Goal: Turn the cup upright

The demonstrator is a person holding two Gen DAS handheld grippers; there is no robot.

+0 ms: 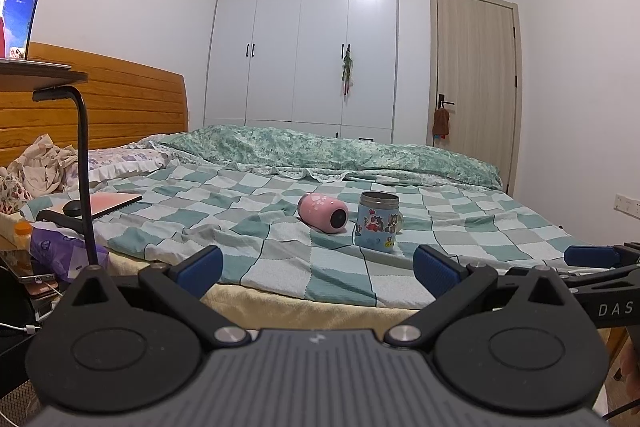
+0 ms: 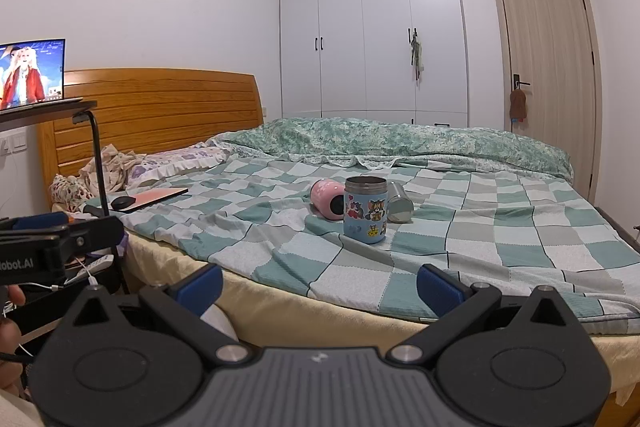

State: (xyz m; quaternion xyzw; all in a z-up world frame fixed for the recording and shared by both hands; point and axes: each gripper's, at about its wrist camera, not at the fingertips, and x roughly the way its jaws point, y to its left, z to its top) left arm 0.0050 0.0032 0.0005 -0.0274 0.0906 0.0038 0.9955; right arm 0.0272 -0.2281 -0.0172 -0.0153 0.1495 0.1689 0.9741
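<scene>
A pink cup (image 1: pixel 323 212) lies on its side on the checked bed cover, also in the right wrist view (image 2: pixel 329 198). A blue cartoon cup (image 1: pixel 377 221) stands upright just right of it (image 2: pixel 365 209). A steel cup (image 2: pixel 400 202) lies on its side behind the blue one, seen only in the right wrist view. My left gripper (image 1: pixel 318 271) is open and empty at the bed's near edge, well short of the cups. My right gripper (image 2: pixel 320 286) is open and empty too, beside it.
The bed (image 1: pixel 460 227) has a rolled green quilt (image 1: pixel 340 151) at the back. A pink laptop with a mouse (image 1: pixel 106 206) lies at the left. A side table on a black post (image 1: pixel 82 163) holds a lit screen (image 2: pixel 32 73). Wardrobe and door stand behind.
</scene>
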